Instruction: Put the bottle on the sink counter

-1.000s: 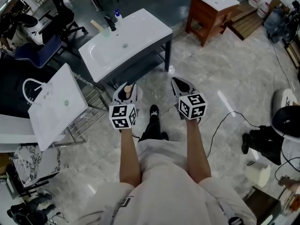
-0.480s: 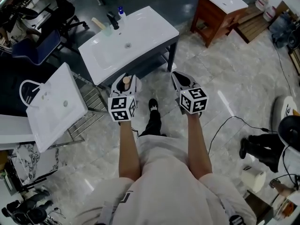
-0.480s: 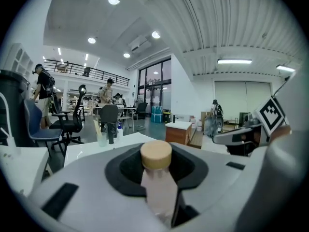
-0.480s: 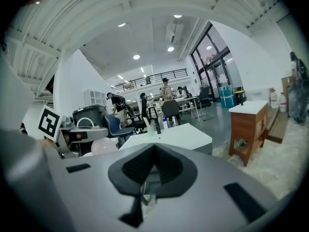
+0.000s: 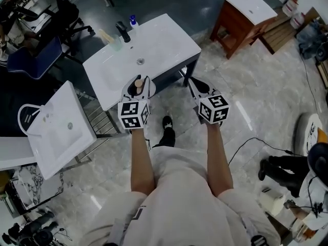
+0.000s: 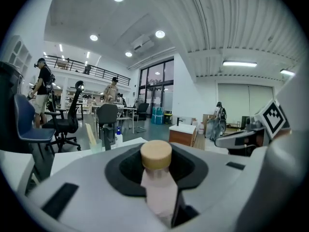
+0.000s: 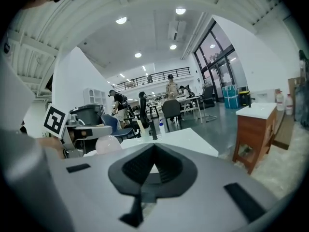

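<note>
**Head view:** The left claw is holding the bottle between its jaws, tan cap pointing far. It is hanging over the near edge of the white sink counter, so the bottle is not yet resting on anything. The right claw is hovering just right of it at the same edge, looking narrow and empty. A faucet, a blue-topped spray bottle and a cup are standing along the far left rim.

**Left gripper view:** The pads are pressing on the pale pink body of the bottle, with the cap sticking out beyond them. The right claw is showing at the right.

**Right gripper view:** The jaws of the right claw are meeting with nothing between them.

**Risks:** The bottle is lying along the jaws and not standing upright. Let go like that, it is likely to roll into the basin or off the near edge. Set too far left, it may knock the cup or faucet.

**Between views:** Only the head view is showing where the bottle hangs relative to the counter edge and basin. Only the left gripper view is showing the pads actually gripping it and its pink colour. Only the right gripper view is confirming that claw is empty.
</note>
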{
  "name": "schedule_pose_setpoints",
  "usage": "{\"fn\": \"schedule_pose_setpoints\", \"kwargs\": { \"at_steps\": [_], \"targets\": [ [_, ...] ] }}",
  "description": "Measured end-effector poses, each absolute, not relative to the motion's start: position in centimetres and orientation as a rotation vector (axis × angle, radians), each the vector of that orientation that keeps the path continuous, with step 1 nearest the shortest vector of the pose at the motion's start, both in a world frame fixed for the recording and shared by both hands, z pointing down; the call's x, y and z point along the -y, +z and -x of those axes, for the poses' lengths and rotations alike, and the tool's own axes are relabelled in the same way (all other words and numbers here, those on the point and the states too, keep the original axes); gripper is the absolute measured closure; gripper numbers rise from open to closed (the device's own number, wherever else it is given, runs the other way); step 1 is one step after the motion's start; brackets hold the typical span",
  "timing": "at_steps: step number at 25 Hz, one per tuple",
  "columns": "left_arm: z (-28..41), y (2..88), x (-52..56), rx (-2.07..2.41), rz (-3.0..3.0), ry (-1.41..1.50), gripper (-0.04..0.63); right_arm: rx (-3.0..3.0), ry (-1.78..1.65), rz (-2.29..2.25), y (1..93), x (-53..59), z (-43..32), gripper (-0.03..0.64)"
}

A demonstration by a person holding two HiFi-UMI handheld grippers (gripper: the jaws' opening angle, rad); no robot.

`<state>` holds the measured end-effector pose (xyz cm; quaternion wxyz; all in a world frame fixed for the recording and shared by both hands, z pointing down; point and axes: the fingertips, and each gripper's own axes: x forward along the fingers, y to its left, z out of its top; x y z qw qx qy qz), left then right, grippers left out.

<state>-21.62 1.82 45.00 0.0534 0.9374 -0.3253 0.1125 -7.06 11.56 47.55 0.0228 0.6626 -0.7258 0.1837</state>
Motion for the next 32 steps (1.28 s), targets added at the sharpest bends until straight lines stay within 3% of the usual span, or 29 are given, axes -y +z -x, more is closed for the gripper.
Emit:
{"fn": "schedule_pose_setpoints", "kwargs": {
  "at_steps": [16,32],
  "targets": [
    [13.7,45.4,7.8,0.828,-2.965,0.442,0.482,2.193,0.594,-2.164,48.6,-2.4,1.6,0.612],
    [11.6,46.9,12.2,0.809,-2.913,0.461,0.482,2.062,0.47,-2.115,49.2,2.6,-2.6,0.612]
  ]
}}
